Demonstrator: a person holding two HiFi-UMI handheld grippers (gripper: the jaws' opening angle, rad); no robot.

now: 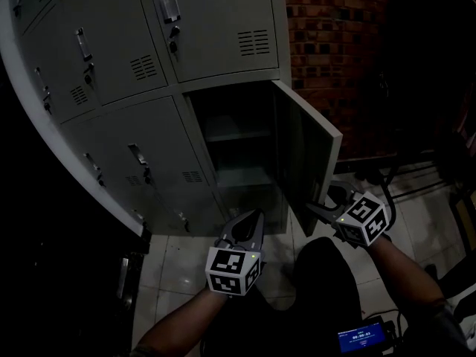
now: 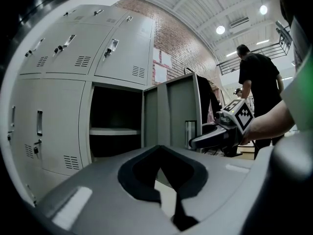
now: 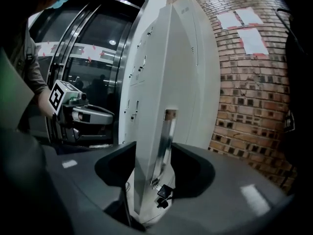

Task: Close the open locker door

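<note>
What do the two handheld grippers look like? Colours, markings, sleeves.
The left gripper and right gripper both have grey moulded bodies with black lining inside the jaws. Each carries a white cube printed with black square markers, with a small green light beside it. No cables show. The forearms are unsleeved.
</note>
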